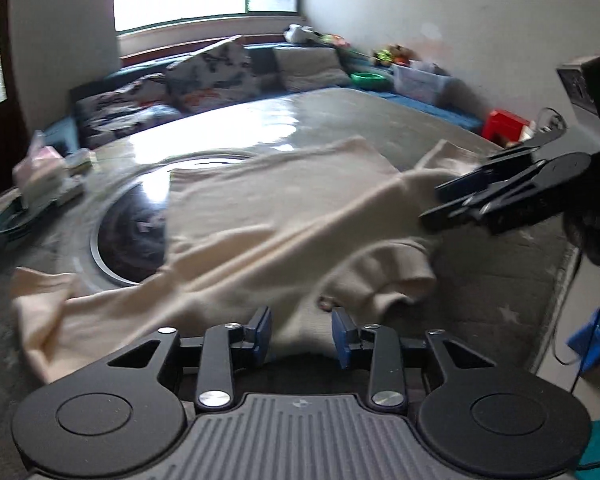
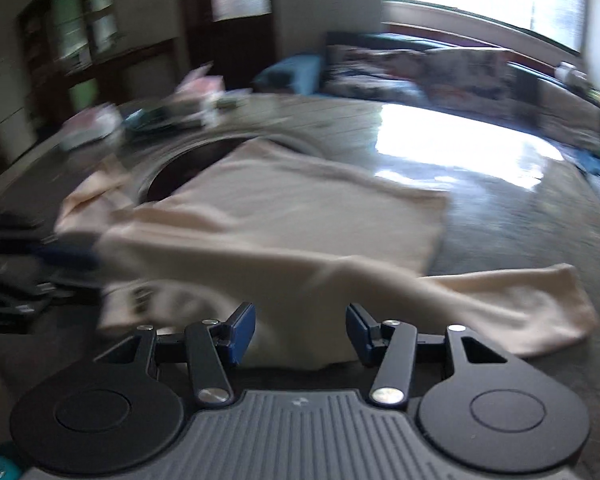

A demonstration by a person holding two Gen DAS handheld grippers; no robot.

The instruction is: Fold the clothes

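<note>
Left wrist view, cream sweater [image 1: 268,208], no legible writing, blurred

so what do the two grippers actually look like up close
Both match: the left gripper and right gripper have black linkage arms with silver pivot screws, two round black discs at the base, a grey ribbed centre plate bearing a small logo, and blue pads on the fingertips. In the left view, a black cable hangs near the right gripper.
</note>
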